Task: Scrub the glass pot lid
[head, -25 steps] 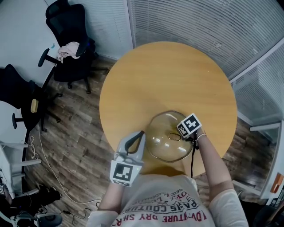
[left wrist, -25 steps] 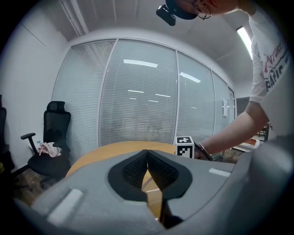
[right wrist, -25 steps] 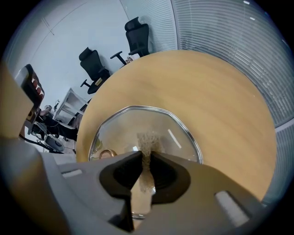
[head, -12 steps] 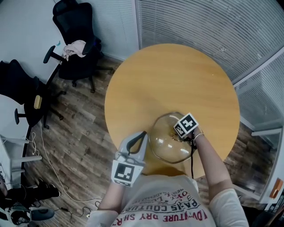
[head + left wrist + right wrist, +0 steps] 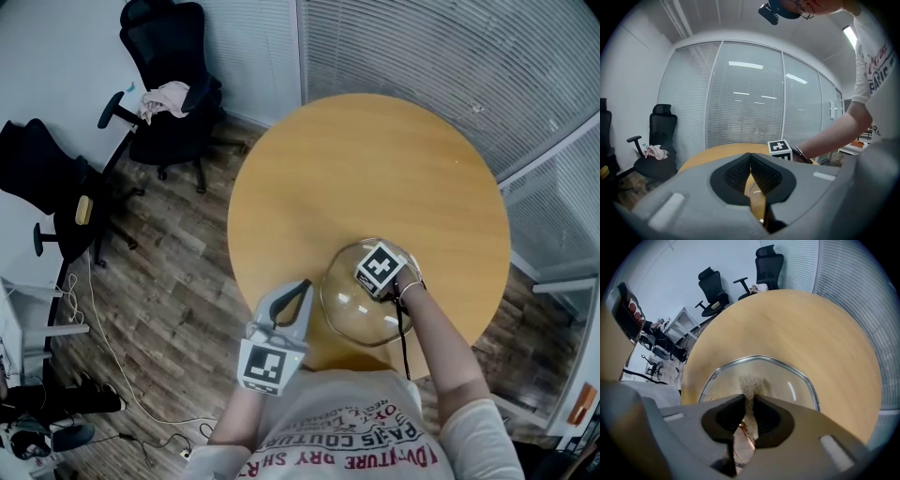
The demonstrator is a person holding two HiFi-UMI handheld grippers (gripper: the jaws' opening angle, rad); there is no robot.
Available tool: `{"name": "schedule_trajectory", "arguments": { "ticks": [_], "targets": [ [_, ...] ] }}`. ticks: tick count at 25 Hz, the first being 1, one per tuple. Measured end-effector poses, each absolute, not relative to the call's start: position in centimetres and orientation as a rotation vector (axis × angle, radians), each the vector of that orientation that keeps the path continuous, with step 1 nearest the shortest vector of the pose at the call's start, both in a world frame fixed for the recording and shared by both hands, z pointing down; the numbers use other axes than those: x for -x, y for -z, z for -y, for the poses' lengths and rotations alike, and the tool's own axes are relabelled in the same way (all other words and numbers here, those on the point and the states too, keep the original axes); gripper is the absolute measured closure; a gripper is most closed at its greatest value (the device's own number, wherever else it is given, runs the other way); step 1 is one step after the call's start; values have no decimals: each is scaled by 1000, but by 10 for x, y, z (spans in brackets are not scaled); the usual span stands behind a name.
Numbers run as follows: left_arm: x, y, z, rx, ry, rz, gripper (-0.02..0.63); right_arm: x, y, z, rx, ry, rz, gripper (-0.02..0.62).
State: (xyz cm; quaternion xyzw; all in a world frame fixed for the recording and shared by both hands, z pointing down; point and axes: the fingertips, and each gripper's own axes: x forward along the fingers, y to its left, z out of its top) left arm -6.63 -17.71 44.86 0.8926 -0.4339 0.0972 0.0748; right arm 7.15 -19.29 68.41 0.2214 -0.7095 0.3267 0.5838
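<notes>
I worked at the glass pot lid (image 5: 352, 317) on the round bench (image 5: 375, 159).
The lid lay by the bench's near edge. My left gripper (image 5: 750, 161) had its jaws nipped on the rim, and my right gripper (image 5: 749, 399) pinched a beige scrub pad (image 5: 751, 382) against the glass.

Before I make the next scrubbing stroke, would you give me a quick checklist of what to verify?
1. Sponge clamped in right gripper: ok.
2. Sponge touching glass pot lid: ok.
3. Glass pot lid lying wholly on table, away from its edge: ok.
4. Left gripper pinching the lid's rim to steady it: cannot tell. Its jaws are together beside the rim.
</notes>
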Motion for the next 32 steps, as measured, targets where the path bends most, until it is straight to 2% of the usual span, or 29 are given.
{"name": "schedule_trajectory", "arguments": {
  "ticks": [10,16,32],
  "targets": [
    [81,-453,175,-2640,-297,1350,598,-43,-682,181,-421,-606,1647,541],
    [87,-455,171,-2624,-311,1371,598,-22,-680,165,-346,-624,1665,541],
    [87,-460,154,-2612,-334,1378,598,-31,-678,118,-253,-537,1713,541]
  ]
}}
